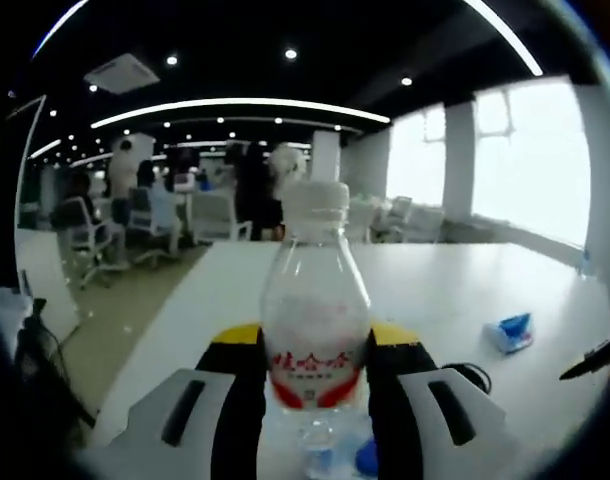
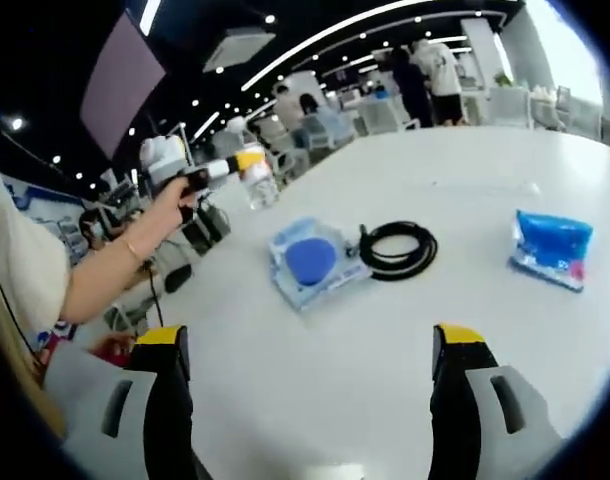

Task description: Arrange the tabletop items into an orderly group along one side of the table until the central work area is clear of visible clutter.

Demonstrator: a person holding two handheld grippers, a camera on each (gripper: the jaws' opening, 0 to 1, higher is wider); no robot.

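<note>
In the left gripper view, a long white table [image 1: 455,290] runs into an open office with ceiling light strips, bright windows on the right and several people among white chairs far back. The left gripper [image 1: 315,385] has its two yellow-tipped jaws closed narrowly against one clear plastic water bottle [image 1: 315,310], which stands upright between them with a white cap and a red label. One blue tissue pack [image 1: 512,332] lies on the table to the right, and a dark pen-like object [image 1: 590,360], too blurred to name surely, sits at the right edge.

In the right gripper view, the right gripper [image 2: 310,395] hangs over bare white tabletop [image 2: 315,380] with its jaws spread wide and nothing between them. Ahead lie one clear case with a blue round item inside [image 2: 312,262], one coiled black cable [image 2: 397,250] just beside it, and one blue tissue pack [image 2: 551,248] well apart to the right. At upper left, a person's hand [image 2: 170,208] holds the left gripper [image 2: 225,168] with the bottle [image 2: 257,182] near the table's far edge.
</note>
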